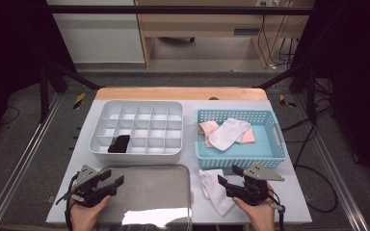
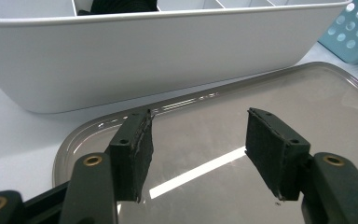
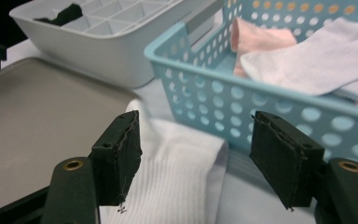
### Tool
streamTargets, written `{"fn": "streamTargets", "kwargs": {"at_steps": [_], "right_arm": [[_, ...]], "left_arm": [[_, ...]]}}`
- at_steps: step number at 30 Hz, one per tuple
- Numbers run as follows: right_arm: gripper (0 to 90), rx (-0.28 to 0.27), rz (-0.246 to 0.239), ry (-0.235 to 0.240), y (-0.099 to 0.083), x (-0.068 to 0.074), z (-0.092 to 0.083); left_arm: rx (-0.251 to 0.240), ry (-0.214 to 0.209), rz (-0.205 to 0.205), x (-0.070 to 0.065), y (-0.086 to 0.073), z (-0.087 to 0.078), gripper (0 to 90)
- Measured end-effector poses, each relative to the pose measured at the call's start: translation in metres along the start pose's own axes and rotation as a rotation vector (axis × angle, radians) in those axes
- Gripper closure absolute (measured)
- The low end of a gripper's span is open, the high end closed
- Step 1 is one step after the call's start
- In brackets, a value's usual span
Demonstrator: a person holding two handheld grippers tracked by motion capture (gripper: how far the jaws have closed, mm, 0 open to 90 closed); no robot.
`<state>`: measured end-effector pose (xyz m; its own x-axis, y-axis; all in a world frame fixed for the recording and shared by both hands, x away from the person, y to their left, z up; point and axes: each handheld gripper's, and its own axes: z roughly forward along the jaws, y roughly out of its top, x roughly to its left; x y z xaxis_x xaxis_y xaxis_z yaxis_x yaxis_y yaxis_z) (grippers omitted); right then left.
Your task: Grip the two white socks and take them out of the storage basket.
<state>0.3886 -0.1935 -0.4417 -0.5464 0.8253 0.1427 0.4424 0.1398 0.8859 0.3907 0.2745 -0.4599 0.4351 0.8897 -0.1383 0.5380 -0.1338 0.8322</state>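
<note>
A white sock [image 1: 215, 190] [image 3: 177, 182] lies flat on the table between the metal tray [image 1: 154, 192] and the blue basket [image 1: 241, 161]. My right gripper [image 1: 227, 175] [image 3: 196, 149] hovers just over that sock, open, with nothing pressed between its pads. My left gripper [image 1: 114, 179] [image 2: 198, 140] is open above the tray's [image 2: 307, 107] left part and holds nothing. In the basket [image 3: 200, 88] lie a white sock [image 1: 229, 132] [image 3: 317, 60] and a pink one [image 1: 207, 129] [image 3: 261, 39]. A black sock [image 1: 119, 143] [image 3: 60, 16] fills one front cell of the white divided organizer [image 1: 135, 154] [image 2: 168, 56].
The organizer stands behind the tray, the basket to its right, both at mid-table. The tray [image 3: 37, 121] reaches the table's near edge. A wooden strip [image 1: 180, 93] runs along the far edge. Black frame posts flank the table.
</note>
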Motion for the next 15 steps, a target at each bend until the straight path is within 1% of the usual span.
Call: {"fn": "streamTargets", "kwargs": {"at_steps": [3,6,9,11,15], "right_arm": [[33.6,-0.009,0.000,-0.023,0.009,-0.002,-0.001],[33.5,-0.021,0.003,-0.051,0.021,-0.007,-0.001],[32.9,-0.036,0.008,-0.073,0.033,-0.012,0.001],[32.5,-0.050,0.008,-0.088,0.043,-0.015,0.004],[29.3,-0.050,0.010,-0.117,0.059,-0.022,0.012]], "left_arm": [[0.000,0.000,0.001,0.000,0.000,0.000,40.1],[0.005,0.001,0.008,0.000,0.000,0.001,40.1],[0.002,-0.003,0.005,0.000,0.000,0.001,40.1],[0.003,-0.003,0.004,0.000,0.000,0.001,40.1],[0.006,-0.001,0.006,0.000,0.000,0.001,40.3]]}}
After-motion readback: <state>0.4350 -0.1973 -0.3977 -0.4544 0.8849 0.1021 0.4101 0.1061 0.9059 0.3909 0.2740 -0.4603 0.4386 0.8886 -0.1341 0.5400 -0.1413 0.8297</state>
